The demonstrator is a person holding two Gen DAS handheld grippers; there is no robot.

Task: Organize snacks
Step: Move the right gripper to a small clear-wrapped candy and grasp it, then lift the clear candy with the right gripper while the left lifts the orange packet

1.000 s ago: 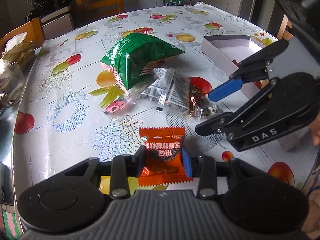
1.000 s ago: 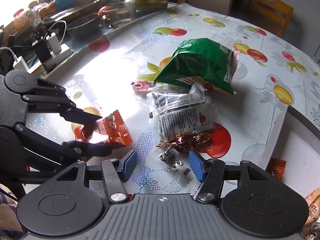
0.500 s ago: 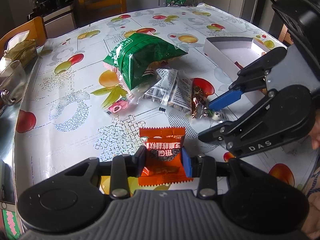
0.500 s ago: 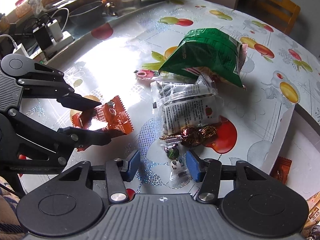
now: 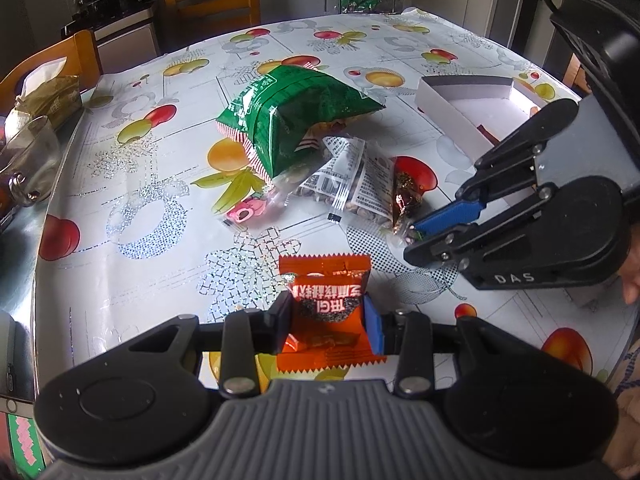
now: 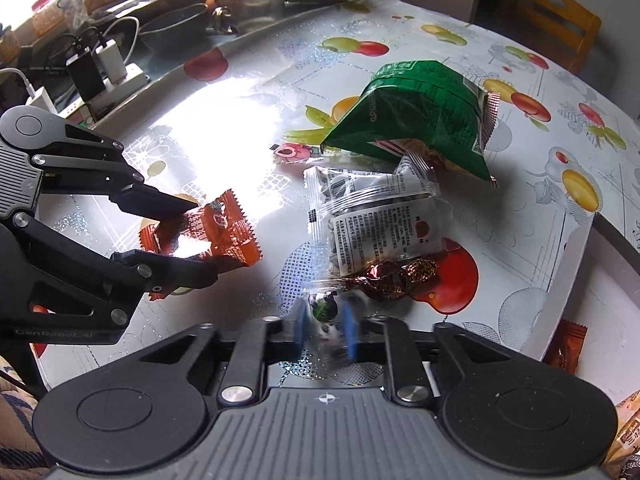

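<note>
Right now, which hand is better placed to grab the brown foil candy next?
Right, once it's free. The right gripper sits just beside the brown foil candy, clamped on a small clear-wrapped candy. The left gripper holds the orange packet, farther away.

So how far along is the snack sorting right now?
Early. One orange packet already lies in the white box. The left gripper holds another orange packet; the right gripper has shut on a small clear-wrapped candy. The green bag, nut packs and foil candy remain.

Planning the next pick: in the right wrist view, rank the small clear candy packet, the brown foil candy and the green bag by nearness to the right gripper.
1. Small clear candy packet, between the right gripper fingers.
2. Brown foil candy, just beyond, right.
3. Green bag, farthest back.
</note>
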